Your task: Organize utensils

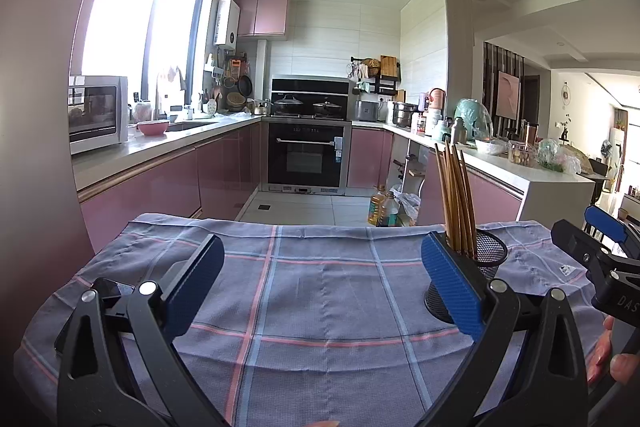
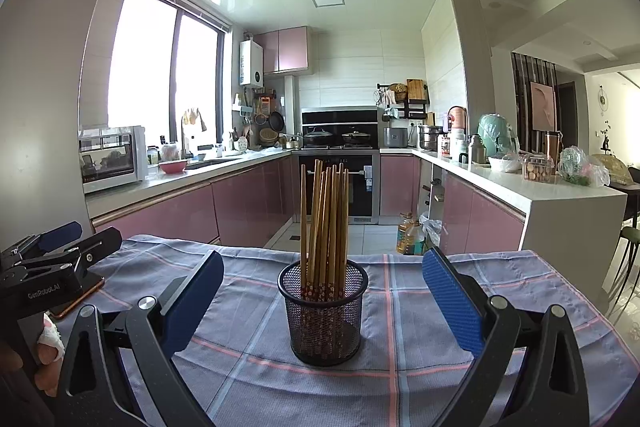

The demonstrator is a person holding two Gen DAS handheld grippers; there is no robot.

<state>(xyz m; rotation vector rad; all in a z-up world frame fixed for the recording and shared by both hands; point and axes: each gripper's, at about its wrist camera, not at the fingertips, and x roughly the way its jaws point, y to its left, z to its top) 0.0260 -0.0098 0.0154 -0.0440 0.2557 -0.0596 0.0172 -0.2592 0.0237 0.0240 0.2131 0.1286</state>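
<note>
"GenRobot.AI"-marked left gripper, open

Both wrist views forward over tablecloth, kitchenward.

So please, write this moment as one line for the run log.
left tool: open, empty | right tool: open, empty | chopsticks: upright in mesh holder | holder: on checked cloth, between right tool's fingers, untouched

Item count, table surface
One mesh holder; roughly eight wooden chopsticks standing in it, exact count uncertain; one checked cloth; two grippers
</note>
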